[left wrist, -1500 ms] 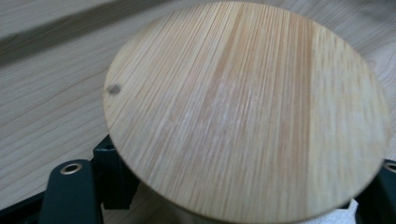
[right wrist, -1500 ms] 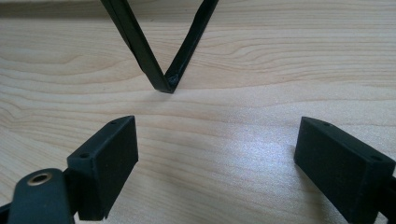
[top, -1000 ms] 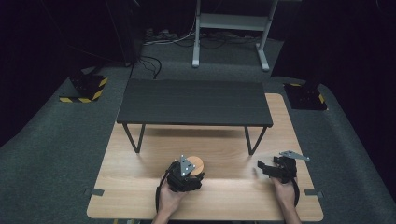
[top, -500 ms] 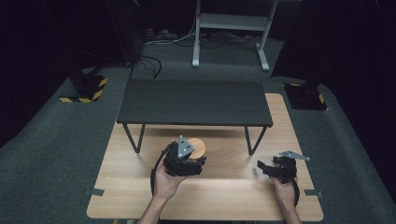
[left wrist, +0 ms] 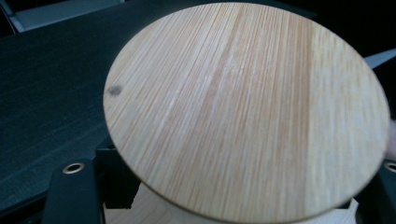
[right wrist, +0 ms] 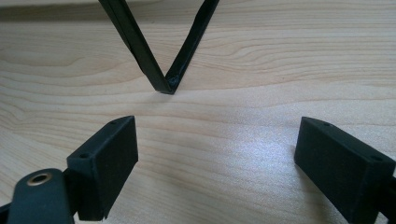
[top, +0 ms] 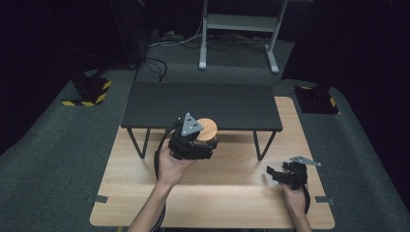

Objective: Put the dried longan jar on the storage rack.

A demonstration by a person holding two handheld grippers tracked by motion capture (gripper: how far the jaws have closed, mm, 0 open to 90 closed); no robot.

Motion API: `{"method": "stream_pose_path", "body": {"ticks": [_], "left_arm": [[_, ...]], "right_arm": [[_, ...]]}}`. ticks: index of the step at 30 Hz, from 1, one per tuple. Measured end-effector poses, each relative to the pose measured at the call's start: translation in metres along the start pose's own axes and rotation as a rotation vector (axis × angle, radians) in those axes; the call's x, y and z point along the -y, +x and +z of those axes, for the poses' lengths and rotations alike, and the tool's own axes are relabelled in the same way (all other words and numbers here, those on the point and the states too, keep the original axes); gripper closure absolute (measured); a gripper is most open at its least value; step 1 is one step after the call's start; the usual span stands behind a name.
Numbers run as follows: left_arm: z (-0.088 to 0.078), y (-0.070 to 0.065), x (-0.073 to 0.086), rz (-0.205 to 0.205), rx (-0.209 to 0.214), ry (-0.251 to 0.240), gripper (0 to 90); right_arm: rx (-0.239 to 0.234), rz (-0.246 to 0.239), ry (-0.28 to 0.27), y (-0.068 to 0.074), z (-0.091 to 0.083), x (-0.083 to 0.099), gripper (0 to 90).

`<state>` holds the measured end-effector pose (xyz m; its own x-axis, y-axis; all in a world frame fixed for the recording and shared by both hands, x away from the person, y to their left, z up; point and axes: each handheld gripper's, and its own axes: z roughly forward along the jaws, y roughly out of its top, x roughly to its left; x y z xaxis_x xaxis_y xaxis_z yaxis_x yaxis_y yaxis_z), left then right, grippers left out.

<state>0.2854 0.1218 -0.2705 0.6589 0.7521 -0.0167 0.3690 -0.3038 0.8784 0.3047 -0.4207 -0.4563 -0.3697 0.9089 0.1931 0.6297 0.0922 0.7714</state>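
Observation:
My left gripper [top: 196, 142] is shut on a round container with a bamboo lid [top: 208, 129], held above the wooden table just in front of the black shelf [top: 203, 102]. In the left gripper view the lid [left wrist: 247, 112] spreads wide over a white body [left wrist: 154, 211], with the black fingers [left wrist: 70, 191] on either side and the shelf top [left wrist: 46, 93] behind. My right gripper [top: 276, 175] rests low at the table's right side. It stands open [right wrist: 215, 158] with nothing between its fingers.
The light wooden table [top: 232, 193] lies under the shelf, whose V-shaped black leg [right wrist: 164, 79] stands just ahead of my right gripper. Grey carpet surrounds the table. A metal stand [top: 237, 29] and cables sit at the back.
My left gripper has lifted the container and carried it forward, up to the shelf's front edge. The right gripper has stayed where it was.

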Motion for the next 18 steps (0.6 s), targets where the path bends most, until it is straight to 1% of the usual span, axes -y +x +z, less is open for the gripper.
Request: {"method": "stream_pose_path", "body": {"ticks": [3, 7, 10, 11, 16, 18], "left_arm": [[0.003, 0.006, -0.006, -0.024, -0.019, -0.004, 25.4], [0.008, 0.013, -0.015, -0.04, -0.038, -0.003, 25.5], [0.016, 0.019, -0.024, -0.06, -0.056, 0.004, 25.5], [0.016, 0.019, -0.024, -0.06, -0.056, 0.004, 25.5], [0.03, 0.022, -0.04, -0.065, -0.101, 0.02, 25.5], [0.032, 0.022, -0.042, -0.068, -0.107, 0.024, 25.5]], "right_arm": [[-0.003, 0.003, 0.0, -0.001, 0.0, 0.0, 12.8], [-0.004, 0.008, 0.0, -0.001, 0.0, 0.0, 12.8], [-0.005, 0.008, 0.0, -0.001, 0.0, 0.0, 12.8], [-0.005, 0.008, 0.0, -0.001, 0.0, 0.0, 12.8], [-0.007, 0.01, -0.001, -0.001, 0.0, 0.0, 12.8], [-0.007, 0.009, -0.001, -0.002, 0.0, 0.0, 12.7]]}}
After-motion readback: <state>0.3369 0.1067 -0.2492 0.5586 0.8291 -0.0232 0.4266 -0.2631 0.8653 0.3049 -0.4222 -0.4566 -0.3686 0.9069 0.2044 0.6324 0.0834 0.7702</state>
